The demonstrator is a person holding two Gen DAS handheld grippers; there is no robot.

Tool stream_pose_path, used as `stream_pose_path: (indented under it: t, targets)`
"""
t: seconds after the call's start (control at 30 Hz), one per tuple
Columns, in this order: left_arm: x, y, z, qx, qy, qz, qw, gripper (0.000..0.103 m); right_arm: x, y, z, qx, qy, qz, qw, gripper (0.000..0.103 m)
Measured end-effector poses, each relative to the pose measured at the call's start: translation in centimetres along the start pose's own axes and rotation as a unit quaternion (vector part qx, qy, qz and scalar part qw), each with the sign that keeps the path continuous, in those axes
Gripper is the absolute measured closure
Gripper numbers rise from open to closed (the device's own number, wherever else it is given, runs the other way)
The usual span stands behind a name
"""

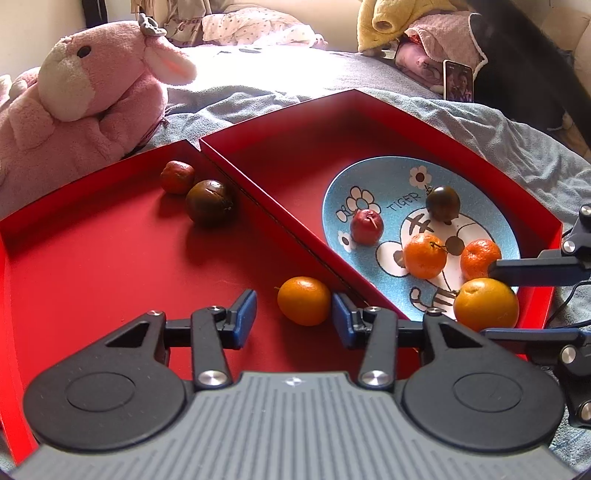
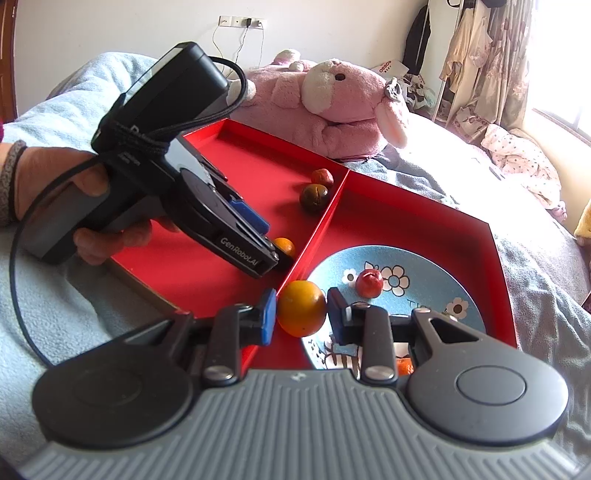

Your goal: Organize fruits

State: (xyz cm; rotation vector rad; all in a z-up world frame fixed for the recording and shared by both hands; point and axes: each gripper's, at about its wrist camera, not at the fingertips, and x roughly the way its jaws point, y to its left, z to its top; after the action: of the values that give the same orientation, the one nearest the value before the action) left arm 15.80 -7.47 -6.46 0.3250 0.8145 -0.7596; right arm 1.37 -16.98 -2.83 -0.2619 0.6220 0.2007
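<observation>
Two red trays sit side by side on the bed. The left tray [image 1: 92,266] holds a small red fruit [image 1: 177,177], a dark brown fruit [image 1: 209,202] and an orange [image 1: 304,301]. My left gripper [image 1: 294,318] is open, its blue pads on either side of that orange, not touching. The right tray [image 1: 295,147] holds a blue cartoon plate [image 1: 369,206] with a red fruit [image 1: 366,226], a dark fruit [image 1: 442,202] and two tangerines [image 1: 424,255]. My right gripper [image 2: 301,313] is shut on a large orange [image 2: 301,308] above the plate's near edge.
A pink plush toy [image 1: 85,110] lies behind the left tray. A phone [image 1: 458,80] stands propped behind the right tray among piled clothes [image 1: 424,29]. A grey-blue blanket [image 1: 517,147] covers the bed around the trays. A cable trails from the left gripper's handle [image 2: 22,258].
</observation>
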Motion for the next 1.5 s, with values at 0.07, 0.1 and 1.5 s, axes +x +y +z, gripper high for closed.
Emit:
stream_pose_path:
  t: [0.07,0.1,1.5]
  targets:
    - [-0.1,-0.4,0.0,0.007,-0.002,-0.002,1.0000,0.067,-0.1,0.0,-0.1,0.000,0.000,-0.002,1.000,0.070]
    - [-0.1,-0.6,-0.1,0.014,-0.004,0.004,0.9999,0.067,-0.1,0.0,-0.1,0.000,0.001,-0.002,1.000,0.070]
    - [-1.4,-7.4,2.6,0.005,-0.040,-0.012,0.9991,0.067,0.1,-5.5,-2.9,0.052,0.011,-0.054,0.997,0.070]
